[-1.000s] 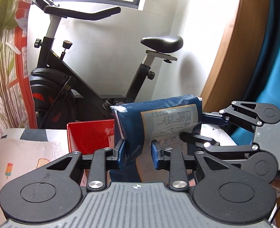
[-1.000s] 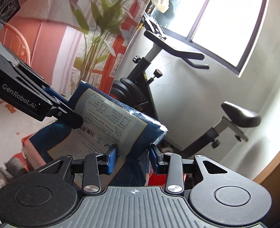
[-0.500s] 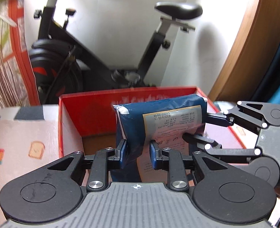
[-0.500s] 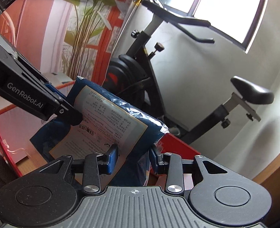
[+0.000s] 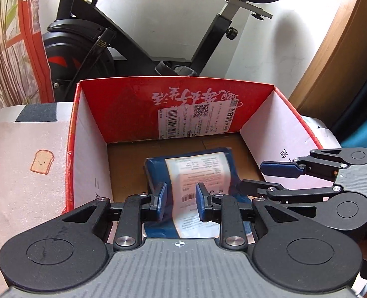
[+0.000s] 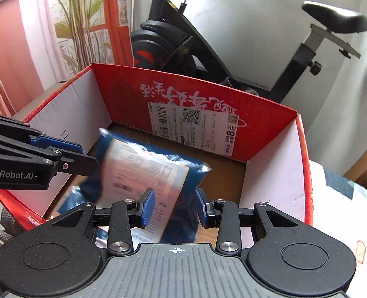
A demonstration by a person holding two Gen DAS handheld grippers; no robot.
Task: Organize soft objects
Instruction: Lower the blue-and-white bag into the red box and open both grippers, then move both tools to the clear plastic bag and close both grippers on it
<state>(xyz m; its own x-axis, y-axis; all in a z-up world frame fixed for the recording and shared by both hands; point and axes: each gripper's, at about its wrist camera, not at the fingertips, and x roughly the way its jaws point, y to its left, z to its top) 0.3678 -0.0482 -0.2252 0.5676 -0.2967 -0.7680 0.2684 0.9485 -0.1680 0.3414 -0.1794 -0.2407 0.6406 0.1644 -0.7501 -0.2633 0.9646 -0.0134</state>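
A soft blue packet with a white printed label [image 5: 196, 171] lies inside the red cardboard box [image 5: 123, 104], on its brown floor. In the right wrist view the packet [image 6: 143, 171] is blurred and tilted. My left gripper [image 5: 181, 196] is open above the packet's near end, apart from it. My right gripper [image 6: 174, 207] is open too, with the packet between and below its pads. Each gripper also shows in the other's view: the right one [image 5: 278, 176], the left one [image 6: 69, 154].
The box stands on a surface with a pink printed cover [image 5: 22, 173]. Behind it stands a black exercise bike [image 5: 133, 37] against a white wall. A red curtain and plant [image 6: 71, 24] are at the left, a wooden frame [image 5: 332, 49] at the right.
Both grippers carried the packet down over the red box and opened. The packet has dropped from their hold into the box.
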